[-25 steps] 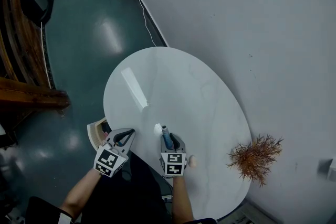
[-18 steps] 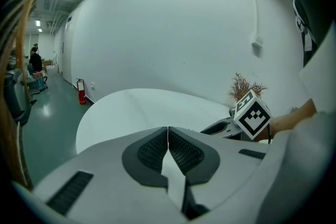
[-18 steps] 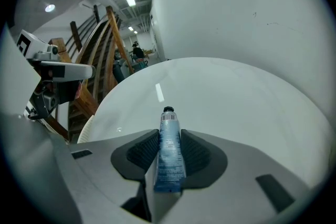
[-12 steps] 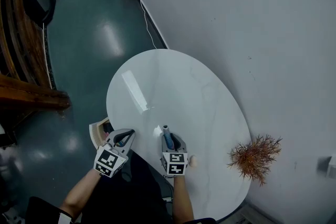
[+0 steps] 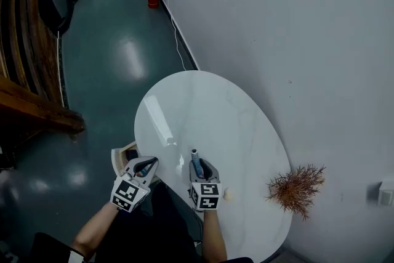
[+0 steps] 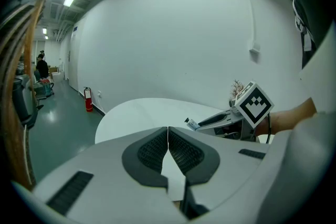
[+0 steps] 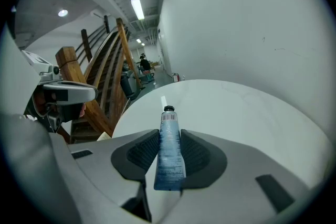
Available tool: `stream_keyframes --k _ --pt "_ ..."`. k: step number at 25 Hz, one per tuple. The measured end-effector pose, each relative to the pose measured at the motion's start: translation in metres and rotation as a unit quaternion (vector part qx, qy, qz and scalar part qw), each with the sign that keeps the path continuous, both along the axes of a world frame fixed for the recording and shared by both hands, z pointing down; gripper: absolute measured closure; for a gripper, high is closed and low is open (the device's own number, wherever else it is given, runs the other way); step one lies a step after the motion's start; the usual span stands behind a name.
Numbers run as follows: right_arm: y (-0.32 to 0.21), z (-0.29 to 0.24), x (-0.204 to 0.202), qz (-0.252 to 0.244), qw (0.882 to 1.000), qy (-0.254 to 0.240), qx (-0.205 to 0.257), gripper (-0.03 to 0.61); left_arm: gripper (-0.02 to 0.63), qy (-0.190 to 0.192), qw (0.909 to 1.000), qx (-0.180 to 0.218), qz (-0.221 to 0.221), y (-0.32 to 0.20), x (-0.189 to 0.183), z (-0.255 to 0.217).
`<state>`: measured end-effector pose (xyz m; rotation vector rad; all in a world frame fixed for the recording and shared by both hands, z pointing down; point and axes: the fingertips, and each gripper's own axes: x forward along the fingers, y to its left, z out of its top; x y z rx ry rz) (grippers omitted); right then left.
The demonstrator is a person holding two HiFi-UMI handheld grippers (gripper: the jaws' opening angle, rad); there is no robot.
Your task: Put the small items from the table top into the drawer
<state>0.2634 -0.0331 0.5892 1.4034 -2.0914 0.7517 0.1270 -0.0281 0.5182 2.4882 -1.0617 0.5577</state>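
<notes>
Tube (image 7: 169,157) pinched between pads of my right gripper (image 7: 169,136), over near edge of table (image 5: 215,108). Jaws just been closing; now narrow, clamped on tube body. Versus second ago: hand and tube look raised off top. I judge pick done, carry next. Drawer (image 5: 120,156) open at 9 o'clock of tube, beyond my left gripper (image 5: 148,161), whose jaws are pressed together with nothing in them. Tube long axis runs 6–12, in line with jaws. Black cap leads at 12, away from me; flat tail at 6.
</notes>
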Motion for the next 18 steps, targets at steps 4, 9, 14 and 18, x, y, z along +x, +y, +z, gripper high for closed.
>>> stream_keyframes --k 4,9,14,18 --pt "-0.001 -0.019 -0.021 -0.018 1.000 -0.003 0.017 0.433 0.594 0.002 0.9998 0.009 -0.016 0.008 -0.019 -0.011" --pt "0.002 -0.034 -0.056 -0.043 0.999 -0.006 0.029 0.433 0.594 0.003 0.9990 0.017 -0.040 0.019 -0.052 -0.022" --pt "0.007 -0.043 -0.091 -0.072 0.997 -0.006 0.036 0.433 0.594 0.003 0.9971 0.023 -0.072 0.030 -0.088 -0.029" --pt "0.014 -0.046 -0.124 -0.097 0.994 -0.007 0.039 0.433 0.594 0.005 0.9947 0.023 -0.100 0.042 -0.120 -0.030"
